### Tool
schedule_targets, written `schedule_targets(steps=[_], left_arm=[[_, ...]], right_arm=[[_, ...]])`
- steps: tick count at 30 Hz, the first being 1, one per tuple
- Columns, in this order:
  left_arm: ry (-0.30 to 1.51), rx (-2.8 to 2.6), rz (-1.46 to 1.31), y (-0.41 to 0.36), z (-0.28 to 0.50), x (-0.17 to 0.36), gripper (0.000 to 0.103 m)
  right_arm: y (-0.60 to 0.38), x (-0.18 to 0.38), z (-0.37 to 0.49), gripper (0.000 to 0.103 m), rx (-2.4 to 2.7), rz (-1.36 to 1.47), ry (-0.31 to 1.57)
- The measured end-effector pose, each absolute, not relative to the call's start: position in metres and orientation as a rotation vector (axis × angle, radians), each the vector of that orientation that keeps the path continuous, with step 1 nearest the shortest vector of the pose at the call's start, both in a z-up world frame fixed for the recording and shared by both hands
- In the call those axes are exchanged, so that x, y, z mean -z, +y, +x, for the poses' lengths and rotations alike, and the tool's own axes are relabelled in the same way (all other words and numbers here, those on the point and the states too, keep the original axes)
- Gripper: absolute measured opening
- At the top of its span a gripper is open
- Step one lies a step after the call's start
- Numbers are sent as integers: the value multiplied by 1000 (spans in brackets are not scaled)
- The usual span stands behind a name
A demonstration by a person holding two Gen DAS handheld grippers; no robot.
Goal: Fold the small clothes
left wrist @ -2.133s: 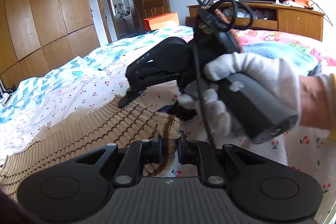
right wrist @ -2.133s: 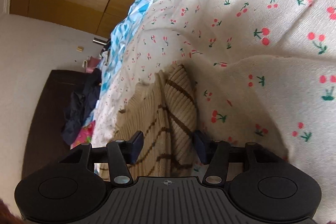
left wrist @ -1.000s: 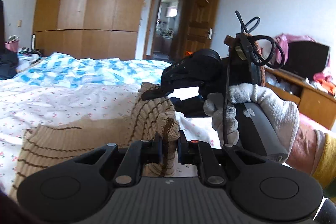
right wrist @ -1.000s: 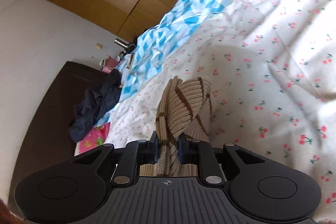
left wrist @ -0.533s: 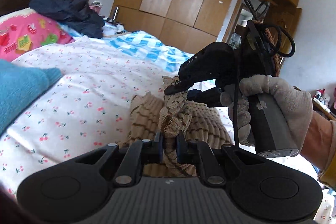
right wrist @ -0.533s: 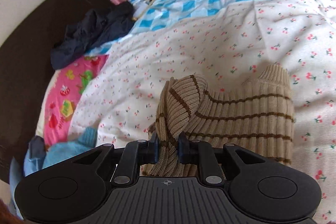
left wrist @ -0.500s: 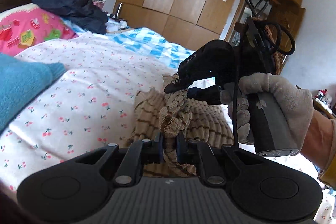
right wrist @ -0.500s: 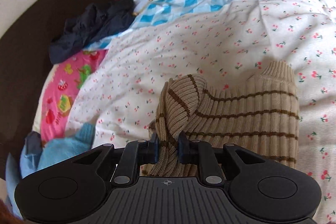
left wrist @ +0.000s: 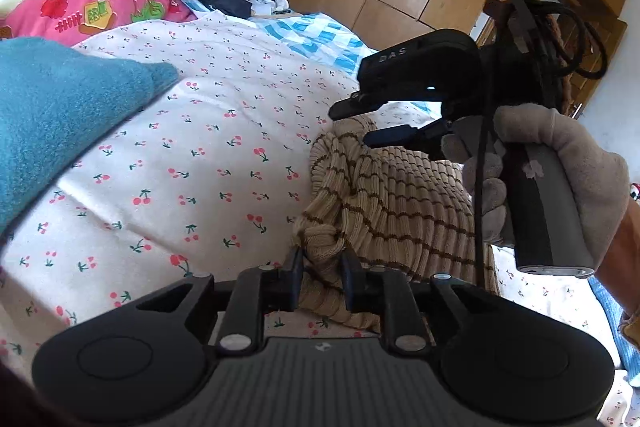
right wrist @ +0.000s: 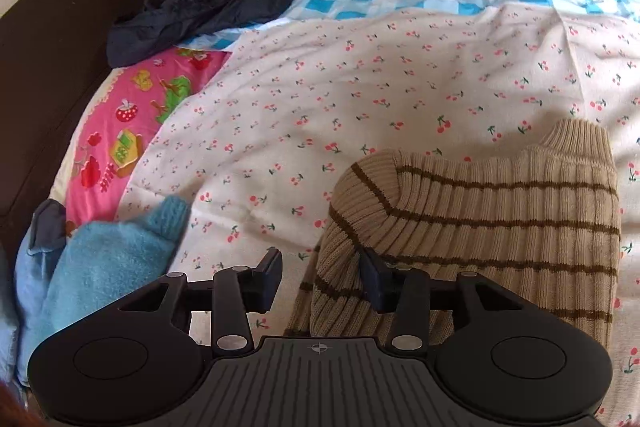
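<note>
Your left tool (left wrist: 320,277) pinches a bunched corner of the striped beige sweater (left wrist: 400,203), its fingers closed part-way on a thick wad of rib knit, which makes sense because that corner is the one part of the fold not lying flat on the bed. Your right tool (right wrist: 320,277) stands spread: one finger hangs over bare cherry-print bedsheet (right wrist: 360,87) and the other sits at the edge of the rolled hem, gripping nothing, so that side of the garment lies under its own weight. The sweater rests on the bed just ahead of both tools, doubled over so the stripes run across the top layer and the cuff end points away from you in the right wrist view. Your gloved right hand (left wrist: 560,179) keeps its handle upright above the knit, probably to leave room over the fold. I judge this fold to be nearly laid; the left corner would likely need setting down in line with the right edge before you let go, or the thick hem may spring back open. A blue towel (right wrist: 100,275) lies beside the sweater, apart from it, and a pink pillow (right wrist: 128,131) sits farther off.
</note>
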State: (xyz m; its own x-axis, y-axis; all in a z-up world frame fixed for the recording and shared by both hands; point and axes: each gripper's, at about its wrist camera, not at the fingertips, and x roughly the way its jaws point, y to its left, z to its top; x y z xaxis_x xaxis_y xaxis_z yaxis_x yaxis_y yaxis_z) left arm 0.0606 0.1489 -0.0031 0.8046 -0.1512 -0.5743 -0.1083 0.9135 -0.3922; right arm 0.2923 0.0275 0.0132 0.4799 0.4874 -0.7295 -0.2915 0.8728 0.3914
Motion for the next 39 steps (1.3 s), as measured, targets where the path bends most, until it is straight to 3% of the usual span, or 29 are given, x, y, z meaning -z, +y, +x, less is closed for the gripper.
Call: schedule_targets(steps=[10,18,22,25,31,35,39], left_arm=[[518,71,-284,130,72,-27,25],[665,-23,-93,108,119,13,26],[727,-56,-115,118,118,26,30],[719,-70,-139,119,113,24,30],[706,-62,-189,121,99,18,30],[673,-50,-190,122,94,14,30],[659,-28,-178,122,93,14,30]], right_arm=[[-43,-49,225,43,-471,142,822],[-78,-6,177,43,-409,15,913],[-91,21,181,43,-365,47,1000],[-95,11,182,42,-365,78,982],[-58,-35,189,42,-432,15,840],[2,-27,220,41,-500,-19,873],[45,-4,248,30,-485,-46,968]])
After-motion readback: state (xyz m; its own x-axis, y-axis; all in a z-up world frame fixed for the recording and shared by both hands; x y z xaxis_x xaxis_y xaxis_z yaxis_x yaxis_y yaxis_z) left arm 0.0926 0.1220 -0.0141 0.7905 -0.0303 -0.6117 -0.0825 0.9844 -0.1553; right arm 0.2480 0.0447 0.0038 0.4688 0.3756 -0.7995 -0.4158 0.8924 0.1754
